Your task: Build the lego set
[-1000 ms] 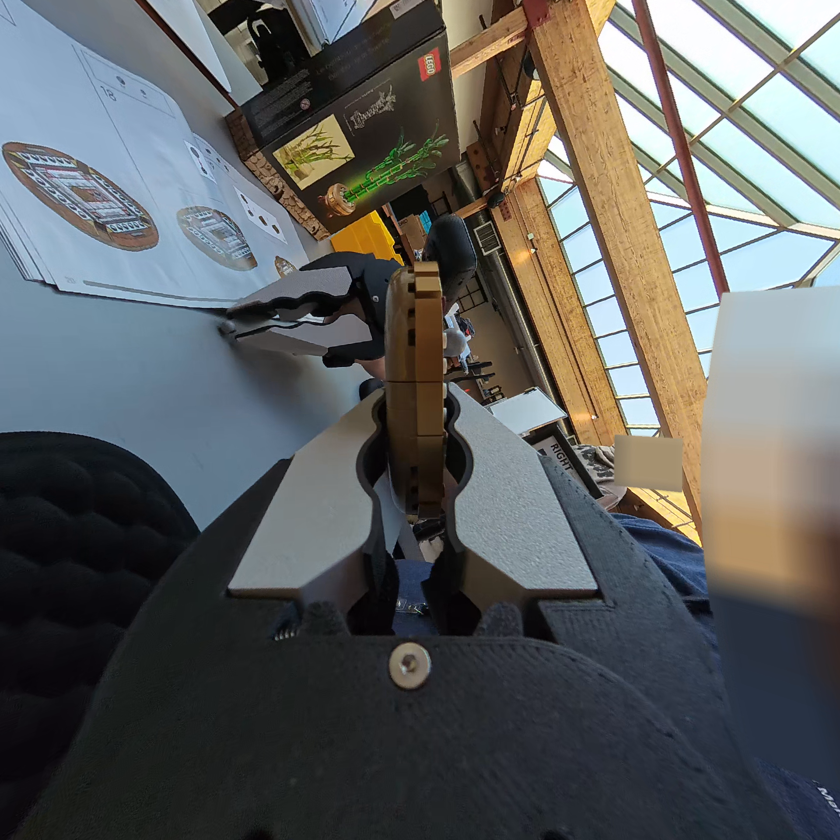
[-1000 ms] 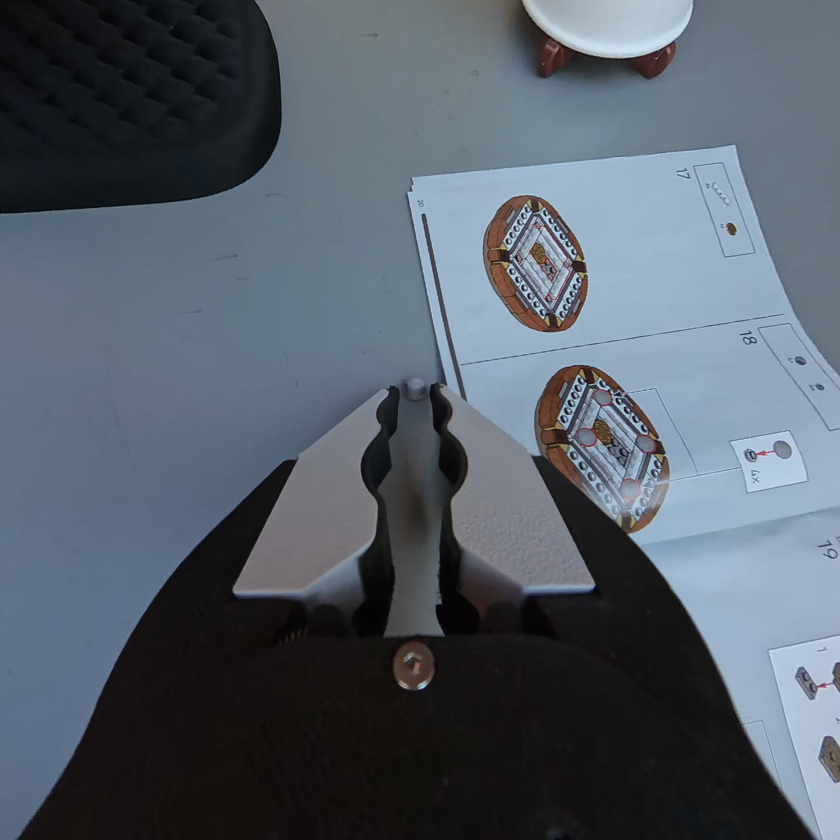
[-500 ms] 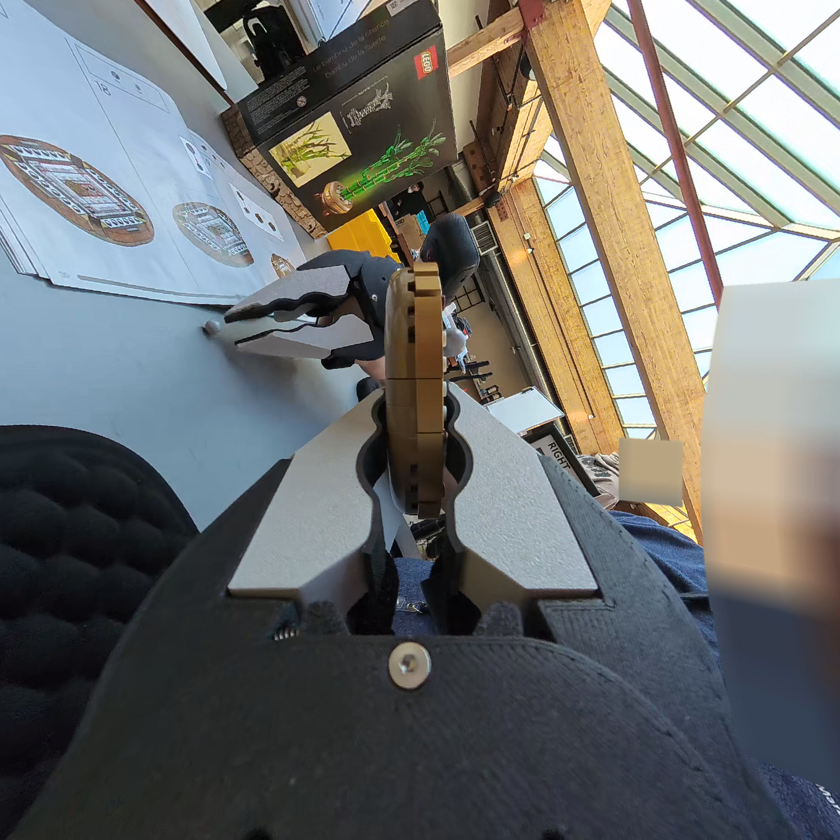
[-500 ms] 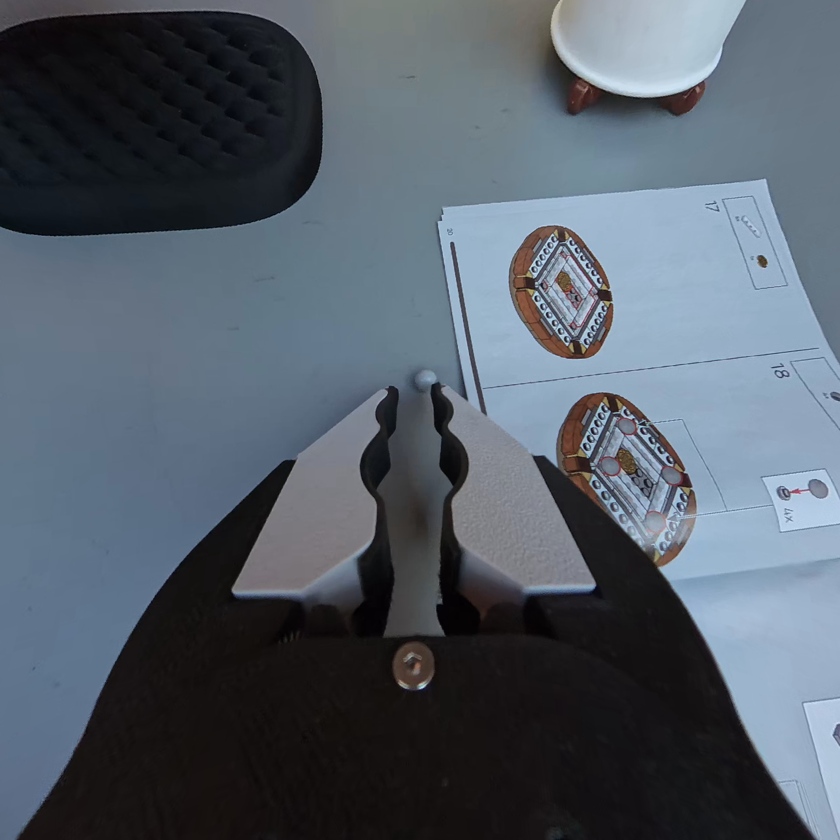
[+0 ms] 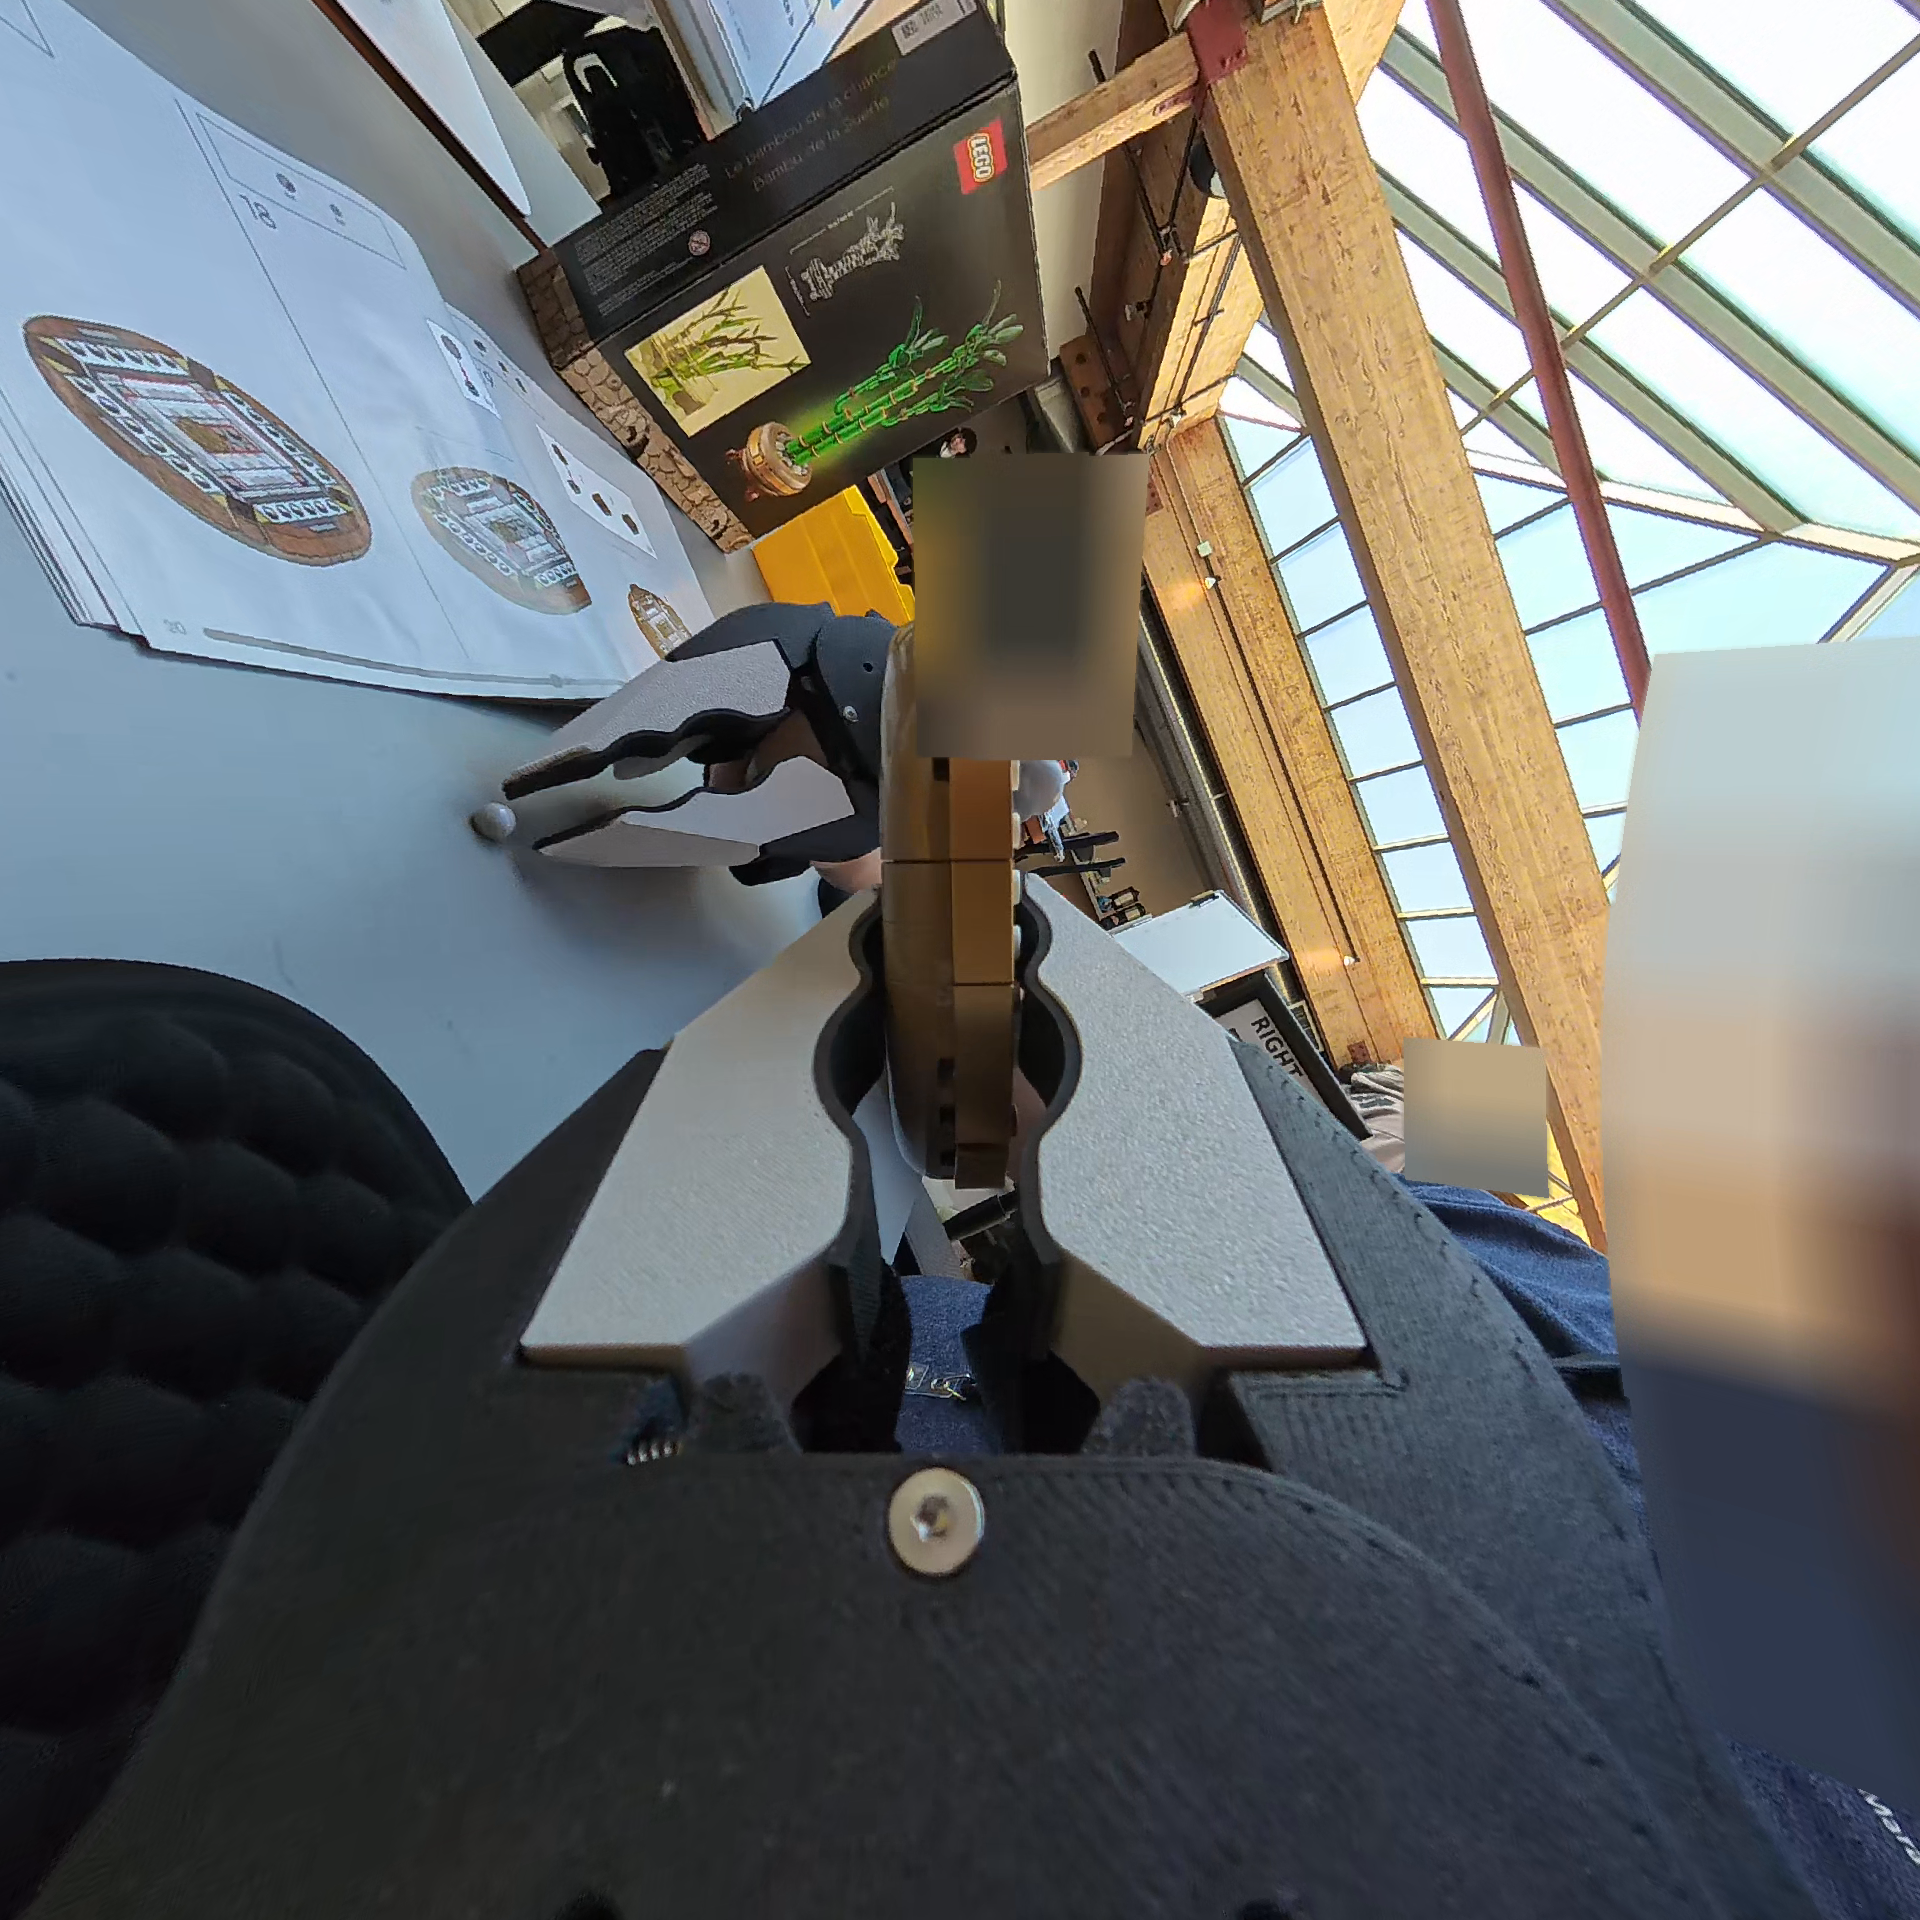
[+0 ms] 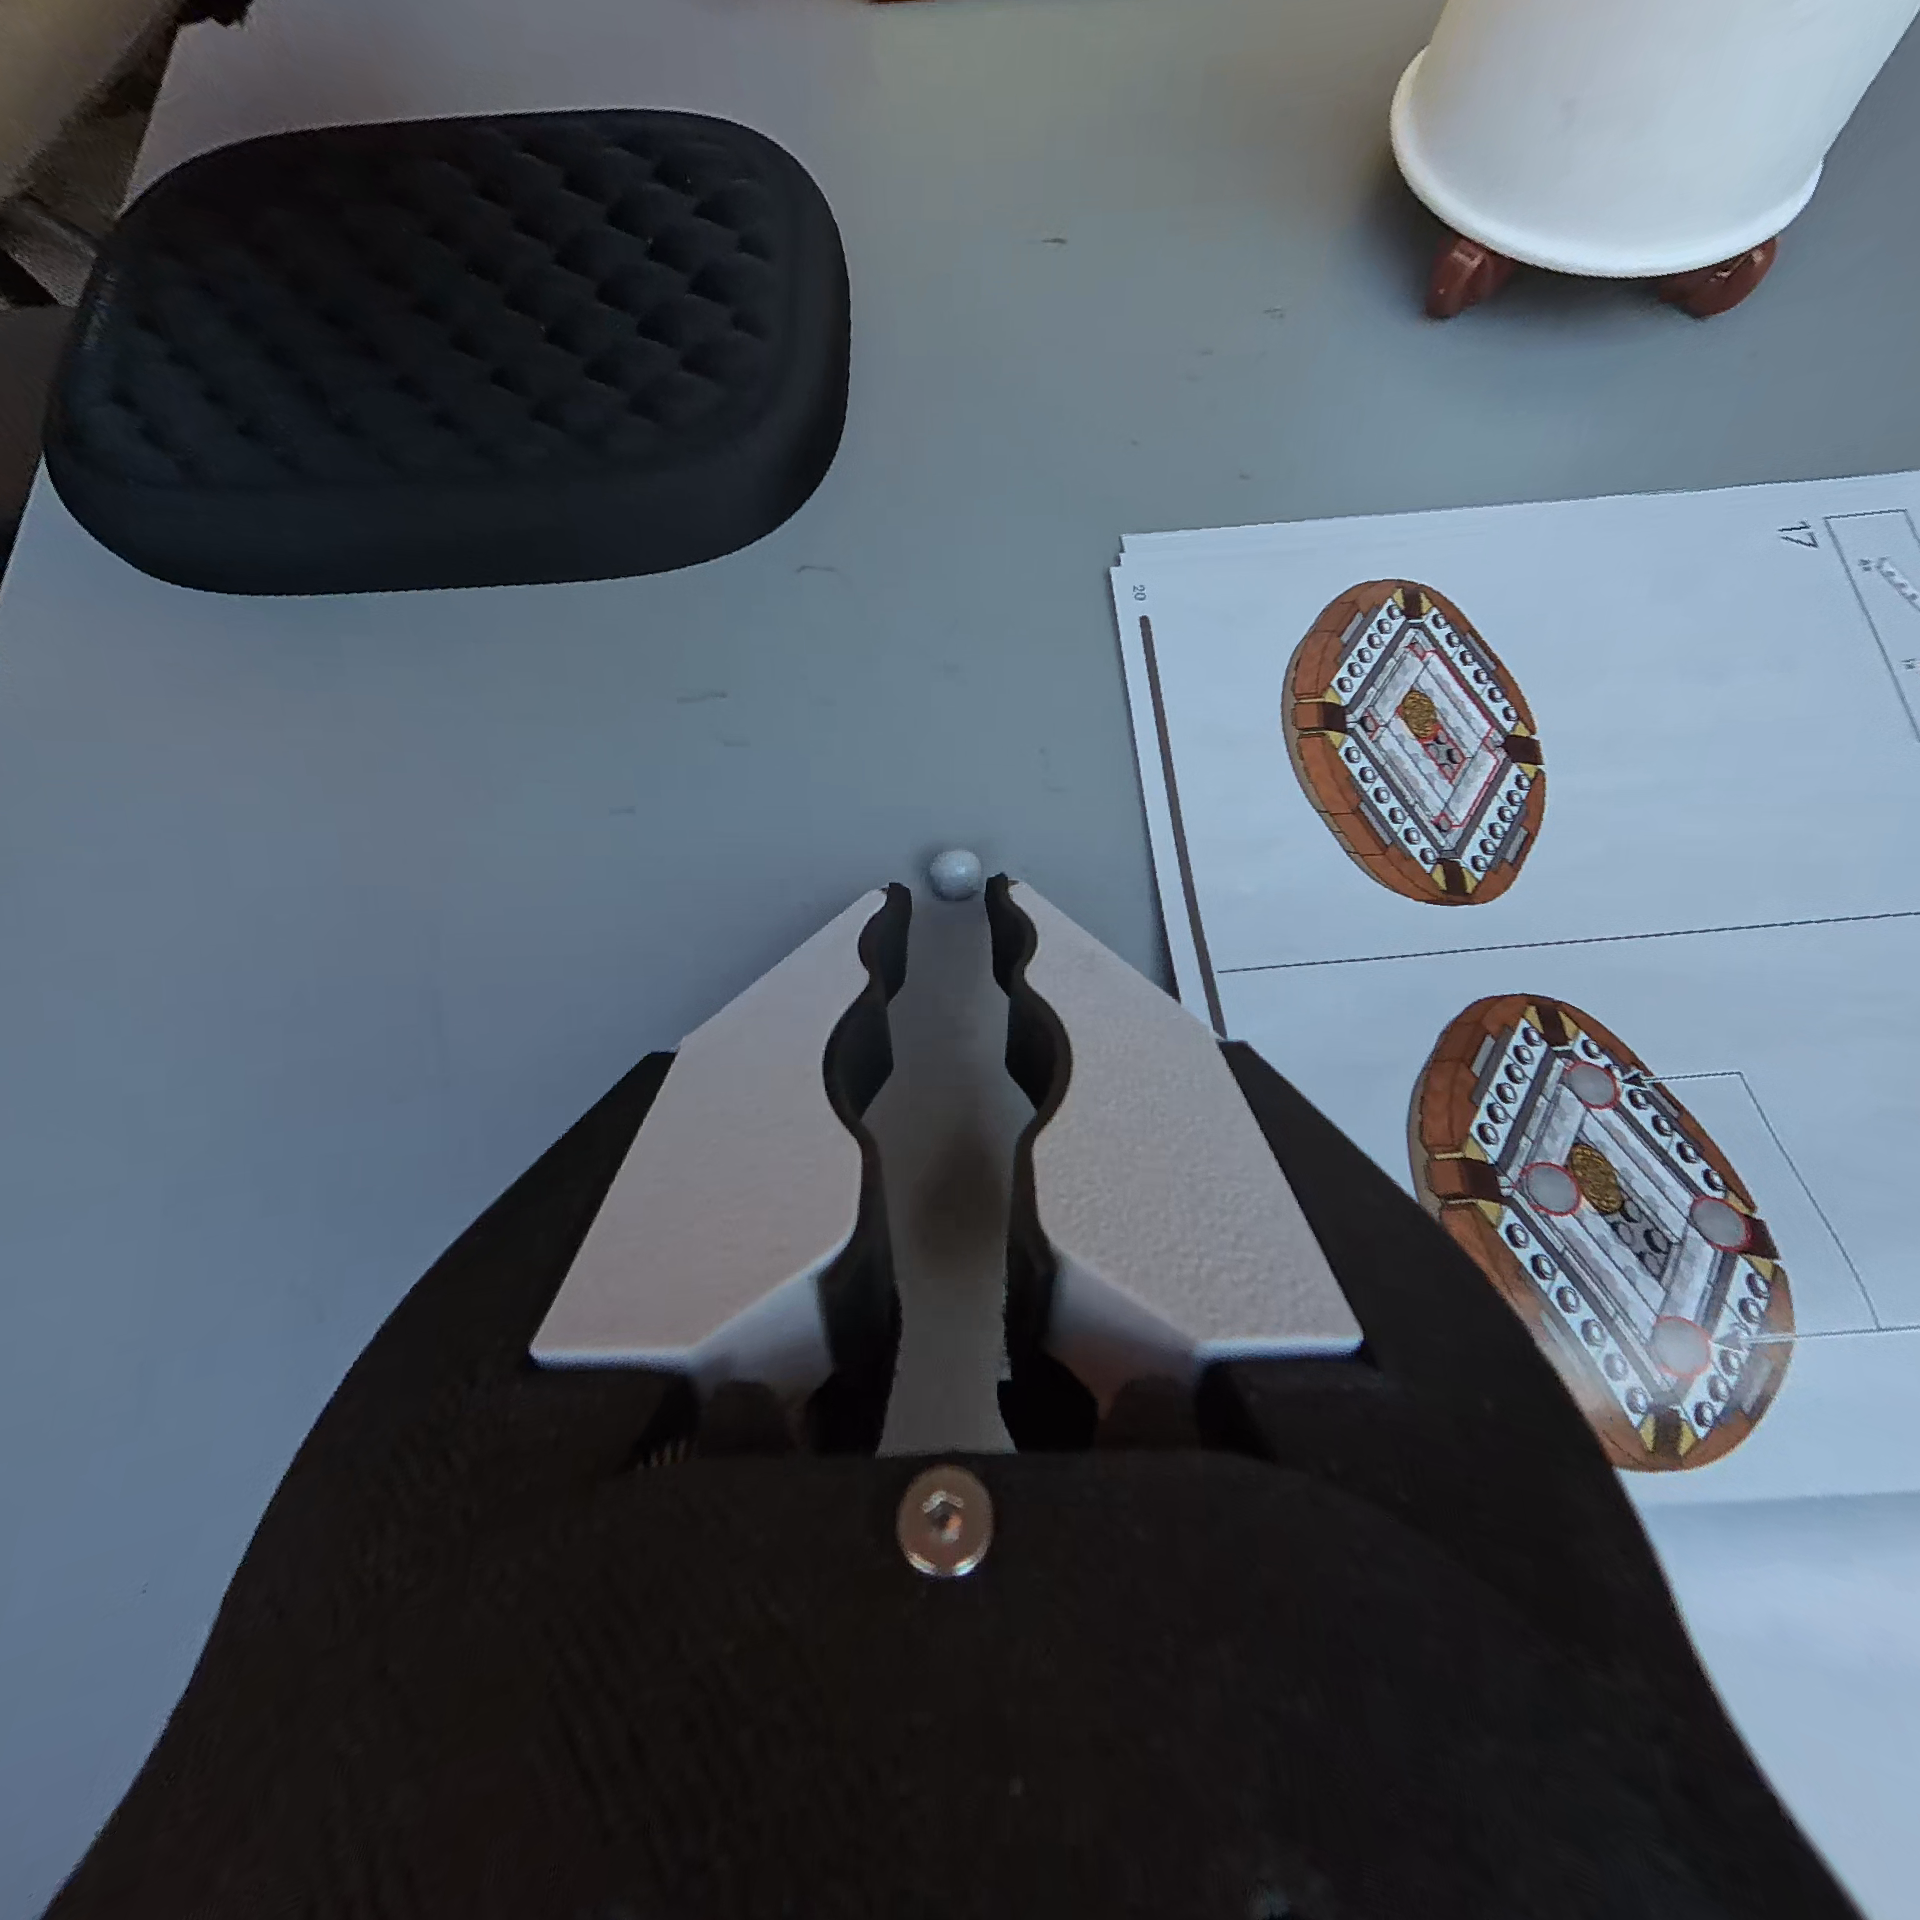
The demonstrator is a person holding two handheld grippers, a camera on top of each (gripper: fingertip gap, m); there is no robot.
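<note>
My left gripper (image 5: 951,920) is shut on a round tan and brown lego base (image 5: 948,831), which it holds edge-on above the grey table (image 5: 260,852). My right gripper (image 6: 945,889) is open, low over the table. A small grey round lego piece (image 6: 954,873) lies on the table just ahead of its tips, not held. In the left wrist view the right gripper (image 5: 525,816) shows with its jaws parted, and the same piece (image 5: 494,823) lies at its tips. The open instruction booklet (image 6: 1558,935) lies just right of the piece.
A black quilted pad (image 6: 447,343) lies at the far left. A white pot on brown lego feet (image 6: 1621,135) stands at the far right. The dark set box (image 5: 831,312) and a yellow bin (image 5: 831,551) stand beyond the booklet (image 5: 260,416). About 15 centimeters separates my left fingertips from my right.
My right gripper has opened and drawn back from the small grey piece, which was between its tips and now lies free on the table. My left gripper still holds the base.
</note>
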